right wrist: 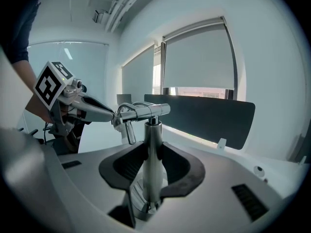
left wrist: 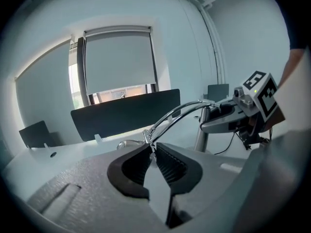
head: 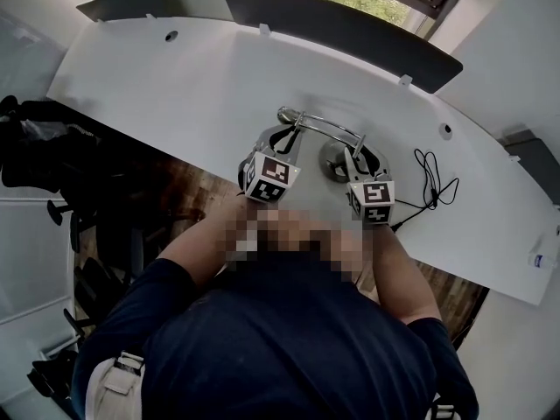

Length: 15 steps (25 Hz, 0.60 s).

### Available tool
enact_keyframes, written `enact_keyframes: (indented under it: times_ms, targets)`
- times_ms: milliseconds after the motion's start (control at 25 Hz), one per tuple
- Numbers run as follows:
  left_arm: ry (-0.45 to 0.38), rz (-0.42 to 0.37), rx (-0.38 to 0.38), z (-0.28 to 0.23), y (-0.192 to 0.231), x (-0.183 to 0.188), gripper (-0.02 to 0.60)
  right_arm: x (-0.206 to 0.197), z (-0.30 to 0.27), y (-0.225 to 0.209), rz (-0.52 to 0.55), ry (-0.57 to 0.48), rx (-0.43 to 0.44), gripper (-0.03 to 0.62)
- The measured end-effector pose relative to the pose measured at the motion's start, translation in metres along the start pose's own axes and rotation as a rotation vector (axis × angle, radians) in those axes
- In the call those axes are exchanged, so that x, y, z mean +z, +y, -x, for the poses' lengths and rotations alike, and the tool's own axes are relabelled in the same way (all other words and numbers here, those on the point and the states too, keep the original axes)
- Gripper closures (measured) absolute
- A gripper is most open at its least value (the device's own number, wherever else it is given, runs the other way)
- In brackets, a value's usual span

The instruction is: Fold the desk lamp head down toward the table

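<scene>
A chrome desk lamp stands on the white desk. Its round base carries an upright post, and a thin curved arm runs left to the small lamp head. My left gripper is shut on the arm close to the head, with the pads meeting on the thin metal. My right gripper is shut on the post, one pad against each side. The right gripper view shows the left gripper at the arm's end.
A black cable loops on the desk right of the lamp. Dark screen panels line the desk's far edge below a window. Cable holes pierce the top. Black chairs stand at the left. A small white item lies far right.
</scene>
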<state>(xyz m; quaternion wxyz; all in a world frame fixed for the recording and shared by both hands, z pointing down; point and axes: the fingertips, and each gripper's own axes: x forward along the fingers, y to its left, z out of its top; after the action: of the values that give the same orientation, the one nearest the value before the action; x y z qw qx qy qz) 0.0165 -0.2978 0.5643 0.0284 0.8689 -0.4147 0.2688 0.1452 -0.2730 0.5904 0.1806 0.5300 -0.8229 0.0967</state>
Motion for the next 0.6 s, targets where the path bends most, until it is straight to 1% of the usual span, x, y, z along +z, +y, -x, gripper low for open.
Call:
enact_keyframes:
  times_ms: [120,240,440,600]
  targets:
    - [0.035,-0.012,-0.032,-0.008,-0.006,-0.011,0.534,0.0,0.0,0.001,-0.004,0.006,0.005,0.47]
    - [0.063,-0.006,-0.052,-0.015,-0.012,-0.018,0.534,0.0,-0.001,0.001,-0.005,0.012,0.008,0.471]
    - [0.094,-0.01,-0.079,-0.029,-0.021,-0.036,0.534,0.002,0.0,0.002,-0.004,0.013,0.013,0.47]
    - [0.098,0.015,-0.097,-0.037,-0.029,-0.042,0.534,-0.001,-0.002,0.0,-0.002,0.016,0.011,0.471]
